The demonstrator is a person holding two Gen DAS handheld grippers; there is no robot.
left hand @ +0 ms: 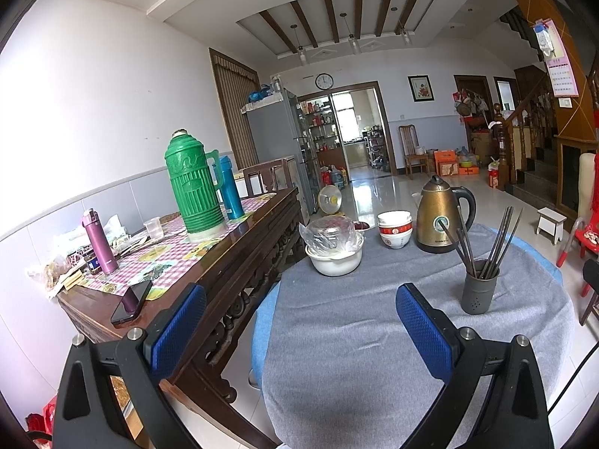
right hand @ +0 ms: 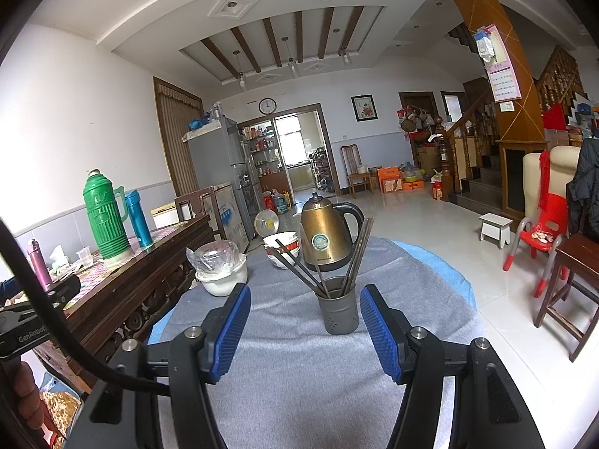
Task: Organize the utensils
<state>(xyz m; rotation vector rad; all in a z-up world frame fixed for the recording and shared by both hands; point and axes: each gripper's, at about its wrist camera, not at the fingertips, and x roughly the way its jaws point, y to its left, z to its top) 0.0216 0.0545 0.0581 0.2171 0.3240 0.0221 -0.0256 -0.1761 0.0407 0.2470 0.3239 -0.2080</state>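
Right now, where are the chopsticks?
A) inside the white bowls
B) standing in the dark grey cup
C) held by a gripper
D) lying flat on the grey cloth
B: the chopsticks stand leaning in the dark grey cup on the cloth-covered table, while the right gripper is open and holds nothing.

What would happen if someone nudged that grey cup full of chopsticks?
The grey cup looks tall and narrow, and its chopsticks lean out well above the rim, so it may tip rather than slide. The cloth beneath probably grips its base, adding to that. The loose chopsticks would likely shift and rattle.
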